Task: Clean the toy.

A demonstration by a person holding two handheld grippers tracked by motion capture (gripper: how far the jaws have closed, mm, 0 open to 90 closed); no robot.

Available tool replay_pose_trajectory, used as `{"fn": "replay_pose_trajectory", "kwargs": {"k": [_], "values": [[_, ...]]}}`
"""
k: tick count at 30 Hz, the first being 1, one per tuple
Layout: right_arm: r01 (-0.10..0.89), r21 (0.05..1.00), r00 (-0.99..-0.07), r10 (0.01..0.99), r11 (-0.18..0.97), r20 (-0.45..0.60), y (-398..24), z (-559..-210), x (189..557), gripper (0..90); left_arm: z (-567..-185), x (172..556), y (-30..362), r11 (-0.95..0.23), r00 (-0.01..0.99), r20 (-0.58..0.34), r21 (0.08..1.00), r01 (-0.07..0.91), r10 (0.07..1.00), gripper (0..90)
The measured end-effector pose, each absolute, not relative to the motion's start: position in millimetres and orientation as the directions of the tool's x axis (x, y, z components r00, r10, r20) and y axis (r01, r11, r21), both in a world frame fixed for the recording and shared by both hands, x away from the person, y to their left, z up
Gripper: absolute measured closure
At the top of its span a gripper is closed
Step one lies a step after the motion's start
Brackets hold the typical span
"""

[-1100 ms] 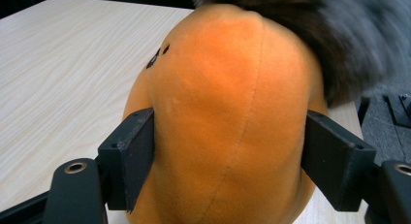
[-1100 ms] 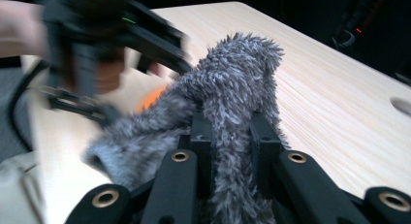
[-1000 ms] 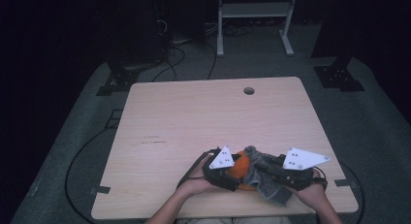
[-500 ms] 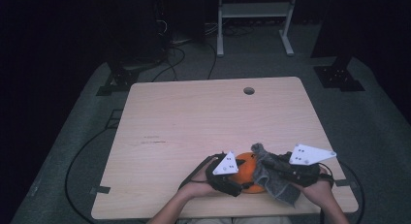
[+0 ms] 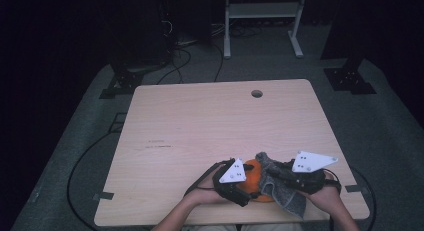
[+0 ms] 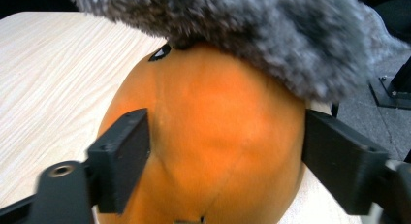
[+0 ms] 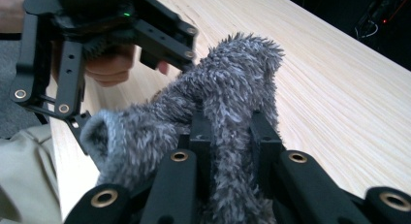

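An orange ball (image 5: 251, 172) lies near the front edge of the wooden table (image 5: 215, 121). My left gripper (image 5: 246, 190) has a jaw against each side of the ball (image 6: 213, 117). These jaws have just been opening and still touch it. A grey fuzzy cloth (image 5: 280, 191) drapes over the ball's top (image 6: 271, 35). My right gripper (image 5: 280, 180) is shut on that cloth (image 7: 228, 98), which is pinched between its two jaws. Past the cloth, the right gripper view takes in the left gripper (image 7: 97, 30) and the hand holding it (image 7: 111, 64).
A round cable hole (image 5: 256, 93) sits at the table's far edge. Tape marks (image 5: 103, 195) lie at the front corners. Cables (image 5: 90, 156) trail on the floor to the left, and a white stand (image 5: 260, 21) is behind the table. Bare tabletop stretches ahead of both grippers.
The left gripper has slipped slightly toward the front edge, and more of the orange ball shows between the grippers. The right gripper has held its place with the cloth.
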State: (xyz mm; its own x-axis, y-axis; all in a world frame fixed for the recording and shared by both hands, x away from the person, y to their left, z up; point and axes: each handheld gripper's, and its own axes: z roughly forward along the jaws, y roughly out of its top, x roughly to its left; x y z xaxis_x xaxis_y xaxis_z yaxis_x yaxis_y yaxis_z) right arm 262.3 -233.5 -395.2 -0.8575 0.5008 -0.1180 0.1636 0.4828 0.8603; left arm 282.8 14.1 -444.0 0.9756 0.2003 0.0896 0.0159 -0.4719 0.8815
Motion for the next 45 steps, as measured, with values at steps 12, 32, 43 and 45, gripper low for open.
{"fn": "replay_pose_trajectory", "kwargs": {"k": [12,32,43,45], "values": [[0.18,0.876,-0.848,0.521,0.447,-0.092,-248,-390,255,75.6,-442,286,17,-0.45,0.971,0.071,0.892,0.04,0.227,21.0],[0.294,0.864,-0.771,0.635,0.409,-0.039,-272,-416,273,75.3,-450,296,23,-0.475,0.968,0.045,0.876,0.081,0.248,23.6],[0.331,0.883,-0.788,0.612,0.332,0.065,-270,-422,284,75.3,-452,300,31,-0.464,0.964,0.016,0.879,0.113,0.264,21.5],[0.352,0.885,-0.78,0.617,0.304,0.099,-273,-423,285,75.4,-453,301,31,-0.464,0.965,0.016,0.879,0.112,0.263,21.2]]}}
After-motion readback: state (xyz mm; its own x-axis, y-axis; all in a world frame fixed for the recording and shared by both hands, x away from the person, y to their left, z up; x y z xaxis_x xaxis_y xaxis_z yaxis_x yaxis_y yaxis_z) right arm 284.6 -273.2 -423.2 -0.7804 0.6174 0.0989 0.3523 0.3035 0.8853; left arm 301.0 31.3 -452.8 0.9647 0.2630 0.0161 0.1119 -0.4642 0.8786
